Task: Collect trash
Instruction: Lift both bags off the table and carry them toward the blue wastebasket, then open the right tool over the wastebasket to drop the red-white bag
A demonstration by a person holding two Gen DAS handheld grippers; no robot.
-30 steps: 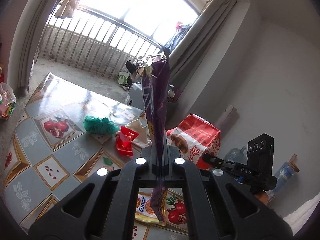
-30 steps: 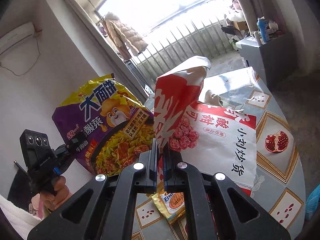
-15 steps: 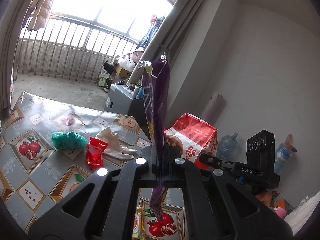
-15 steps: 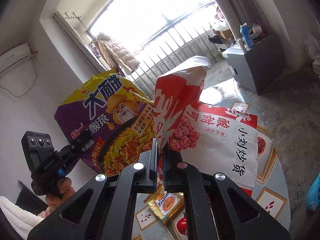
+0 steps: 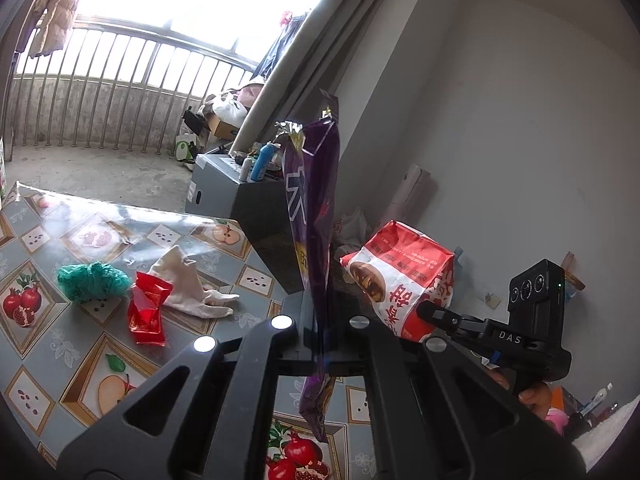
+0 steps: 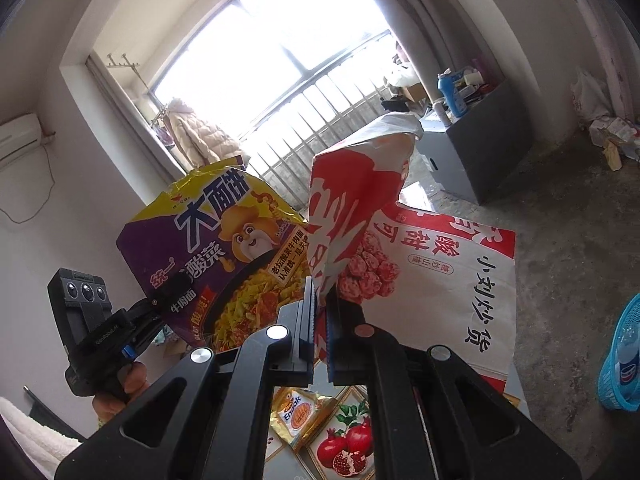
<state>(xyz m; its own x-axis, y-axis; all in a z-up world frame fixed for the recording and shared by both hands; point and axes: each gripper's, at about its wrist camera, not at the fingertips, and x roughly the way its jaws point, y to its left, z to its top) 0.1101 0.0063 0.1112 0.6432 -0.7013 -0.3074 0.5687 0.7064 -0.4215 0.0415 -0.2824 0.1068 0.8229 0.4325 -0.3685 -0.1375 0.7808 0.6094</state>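
From the left wrist we see our left gripper (image 5: 320, 322) clamped on a purple noodle bag (image 5: 314, 216) — the bag stands edge-on, rising straight up out of the closed jaws, its lower end hanging below them over the table (image 5: 48, 360). To the right, held up off the table, is the red-and-white bag (image 5: 400, 276), with the right gripper (image 5: 430, 312) reaching into its lower edge. On the table, well to the left of the jaws, lie a red wrapper (image 5: 147, 307), a white glove (image 5: 188, 284) touching it, and a green bundle (image 5: 91, 281) just beside them. A grey cabinet (image 5: 236, 204) stands beyond the table edge.

From the right wrist we see our right gripper (image 6: 318, 312) pinching the red-and-white bag (image 6: 436, 276) at a folded corner — the fold rises above the jaws and the broad printed face spreads to the right. To the left hangs the noodle bag (image 6: 224, 256), face-on, its lower left corner gripped by the left gripper (image 6: 168, 288) in a hand (image 6: 120, 390). Below the jaws, a small yellow packet (image 6: 300, 416) lies on the table (image 6: 348, 440). A blue basket (image 6: 624, 356) sits at the far right on the floor.
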